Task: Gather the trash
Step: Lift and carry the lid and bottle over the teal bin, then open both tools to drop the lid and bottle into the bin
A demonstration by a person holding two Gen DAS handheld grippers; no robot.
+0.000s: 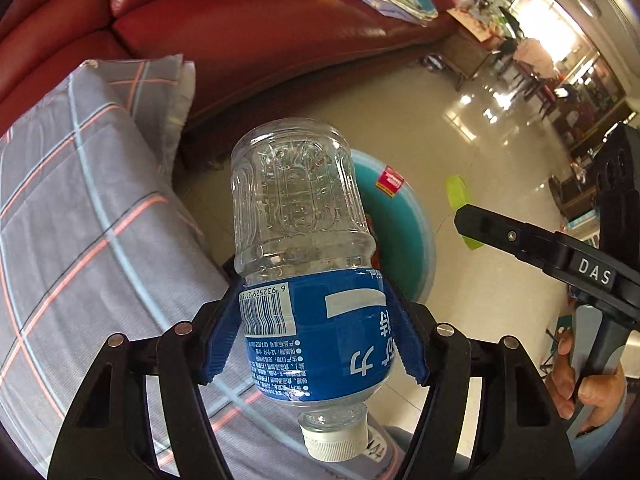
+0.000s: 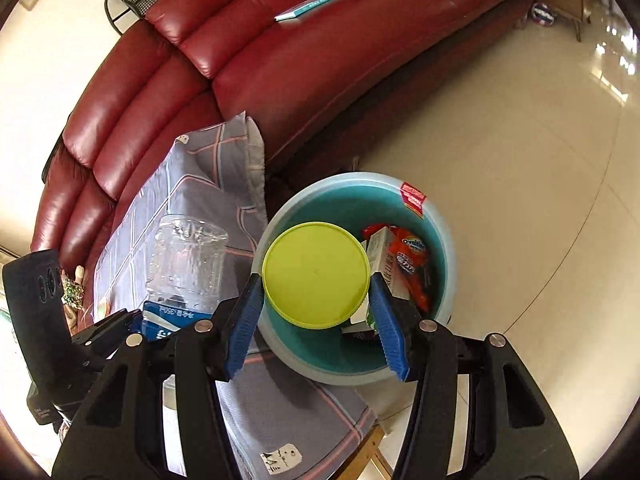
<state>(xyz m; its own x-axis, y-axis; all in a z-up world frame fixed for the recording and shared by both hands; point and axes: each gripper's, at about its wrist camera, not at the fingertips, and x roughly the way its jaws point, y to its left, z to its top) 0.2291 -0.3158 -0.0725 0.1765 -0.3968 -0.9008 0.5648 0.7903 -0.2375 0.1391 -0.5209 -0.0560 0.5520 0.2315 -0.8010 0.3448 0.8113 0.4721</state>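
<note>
Below on the pale floor, lower centre of the right wrist view, the teal basin [image 2: 440, 240] waits, so we centre before spreading: right gripper [image 2: 316, 312] pinching the green lid [image 2: 316, 274], left gripper [image 1: 312, 340] clamping the bottle [image 1: 300, 240].

Clear ribbed plastic bottle [image 1: 300, 216], glossy red leather sofa [image 1: 248, 40]

Dark red leather sofa [image 2: 248, 80], thin teal book [image 2: 316, 2] lying on its seat, grey checked cloth [image 1: 80, 208], glossy beige tiled floor [image 2: 520, 160]
</note>
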